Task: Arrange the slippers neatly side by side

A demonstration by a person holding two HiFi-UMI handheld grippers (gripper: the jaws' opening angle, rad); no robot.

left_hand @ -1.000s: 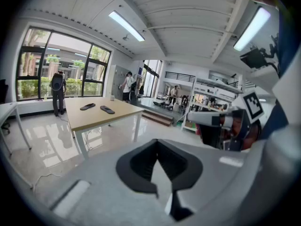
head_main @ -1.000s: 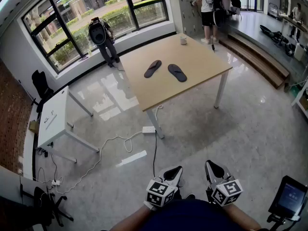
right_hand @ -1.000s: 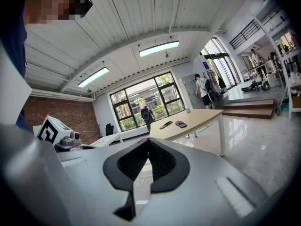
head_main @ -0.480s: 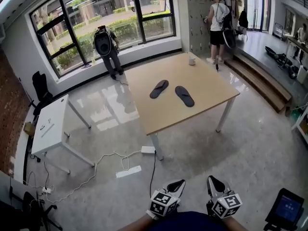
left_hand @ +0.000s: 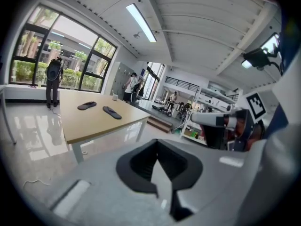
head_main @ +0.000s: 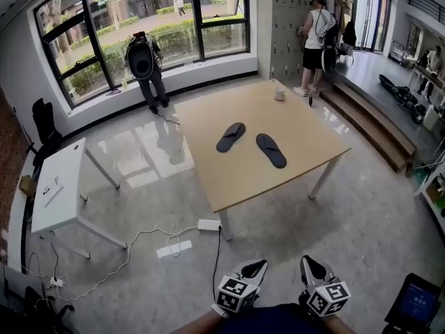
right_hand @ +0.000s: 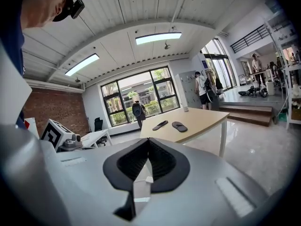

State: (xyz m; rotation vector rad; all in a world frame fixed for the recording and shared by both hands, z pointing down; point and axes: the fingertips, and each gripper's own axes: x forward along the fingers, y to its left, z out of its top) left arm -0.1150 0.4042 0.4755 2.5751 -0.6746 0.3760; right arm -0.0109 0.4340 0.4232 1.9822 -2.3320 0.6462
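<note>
Two dark slippers lie on a wooden table [head_main: 229,176] well ahead of me. The left slipper [head_main: 230,136] and the right slipper [head_main: 270,149] splay apart in a V. They also show small in the left gripper view as the left slipper [left_hand: 87,105] and right slipper [left_hand: 112,112], and in the right gripper view as the left slipper [right_hand: 160,125] and right slipper [right_hand: 179,126]. My left gripper [head_main: 257,264] and right gripper [head_main: 306,262] hang low near my body, both shut and holding nothing, far from the table.
A white cup [head_main: 280,94] stands at the table's far corner. A white side table [head_main: 55,186] is at the left, with cables and a power strip [head_main: 208,225] on the glossy floor. People stand by the window [head_main: 144,61] and lockers [head_main: 315,33]. Steps [head_main: 375,127] rise at the right.
The view has shifted forward: the table and slippers sit lower and nearer in the head view. Both grippers stay shut at the bottom edge.
</note>
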